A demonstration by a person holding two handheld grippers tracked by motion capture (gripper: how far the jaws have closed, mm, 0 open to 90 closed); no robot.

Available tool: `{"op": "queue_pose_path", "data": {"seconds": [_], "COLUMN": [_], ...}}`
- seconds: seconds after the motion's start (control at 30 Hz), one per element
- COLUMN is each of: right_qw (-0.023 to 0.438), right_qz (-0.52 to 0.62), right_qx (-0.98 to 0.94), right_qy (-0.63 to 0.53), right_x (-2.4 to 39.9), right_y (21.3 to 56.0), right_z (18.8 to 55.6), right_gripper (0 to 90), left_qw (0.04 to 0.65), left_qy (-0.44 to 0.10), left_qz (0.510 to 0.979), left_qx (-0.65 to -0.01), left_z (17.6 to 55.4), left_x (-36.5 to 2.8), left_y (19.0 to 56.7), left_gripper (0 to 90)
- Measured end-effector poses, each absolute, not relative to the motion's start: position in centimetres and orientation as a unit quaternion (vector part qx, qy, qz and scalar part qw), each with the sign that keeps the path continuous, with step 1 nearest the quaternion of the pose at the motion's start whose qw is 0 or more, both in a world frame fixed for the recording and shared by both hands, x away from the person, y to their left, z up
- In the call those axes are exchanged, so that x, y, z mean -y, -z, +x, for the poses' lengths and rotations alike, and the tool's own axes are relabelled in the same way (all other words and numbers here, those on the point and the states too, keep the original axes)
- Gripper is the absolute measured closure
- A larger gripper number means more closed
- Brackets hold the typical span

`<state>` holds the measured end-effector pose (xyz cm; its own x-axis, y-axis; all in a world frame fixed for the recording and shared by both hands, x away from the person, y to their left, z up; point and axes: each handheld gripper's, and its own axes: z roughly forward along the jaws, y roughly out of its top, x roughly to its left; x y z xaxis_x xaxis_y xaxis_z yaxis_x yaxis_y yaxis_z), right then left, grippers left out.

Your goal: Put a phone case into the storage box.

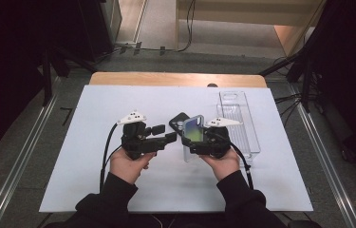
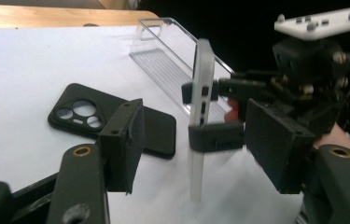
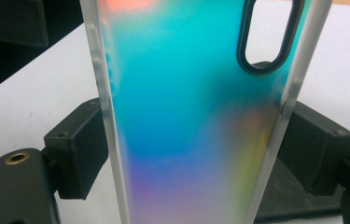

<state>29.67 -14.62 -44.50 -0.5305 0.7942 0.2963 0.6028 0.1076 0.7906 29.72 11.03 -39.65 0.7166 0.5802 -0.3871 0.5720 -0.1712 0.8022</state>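
No text, brand, label or no. I can read anywhere. Checked the iridescent phone case (image 3: 186, 116) in my right tongs, the black phone case (image 2: 112, 119) on the table & the clear tray (image 1: 238, 121): all blank, no signs.

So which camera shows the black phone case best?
The left gripper view: the black case lies flat on the table, camera holes clear. The high view shows it small, partly behind the grippers. The right gripper view looks at the iridescent case.
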Motion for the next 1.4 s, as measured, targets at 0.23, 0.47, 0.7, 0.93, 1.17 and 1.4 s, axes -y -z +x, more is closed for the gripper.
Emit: {"op": "queue_pose_path", "data": {"seconds": [0.23, 0.47, 0.7, 0.93, 1.17, 1.4], "right_qw": [0.101, 0.095, 0.090, 0.088, 0.089, 0.095], "right_qz": [0.474, 0.467, 0.465, 0.457, 0.449, 0.451], "right_qx": [-0.735, -0.738, -0.740, -0.744, -0.743, -0.738], "right_qy": [-0.474, -0.477, -0.479, -0.480, -0.489, -0.493], "right_x": [15.3, 15.9, 16.4, 16.8, 17.3, 18.7], "right_y": [44.1, 43.5, 43.2, 42.3, 41.1, 39.8], "right_z": [29.9, 30.2, 30.2, 30.1, 30.0, 30.2], "right_gripper": [14.8, 14.8, 14.8, 14.8, 14.8, 14.8], "left_qw": [0.492, 0.458, 0.431, 0.416, 0.402, 0.397], "left_qy": [-0.012, 0.003, 0.022, 0.030, 0.033, 0.029], "left_qz": [0.796, 0.823, 0.844, 0.854, 0.856, 0.855], "left_qx": [-0.352, -0.335, -0.319, -0.310, -0.323, -0.333], "left_z": [29.3, 29.5, 29.6, 29.4, 29.0, 28.6], "left_x": [-11.9, -12.8, -13.9, -15.4, -17.0, -17.9], "left_y": [40.8, 42.0, 42.9, 43.7, 44.6, 44.9], "left_gripper": [33.3, 33.2, 29.6, 29.6, 29.6, 29.6]}}
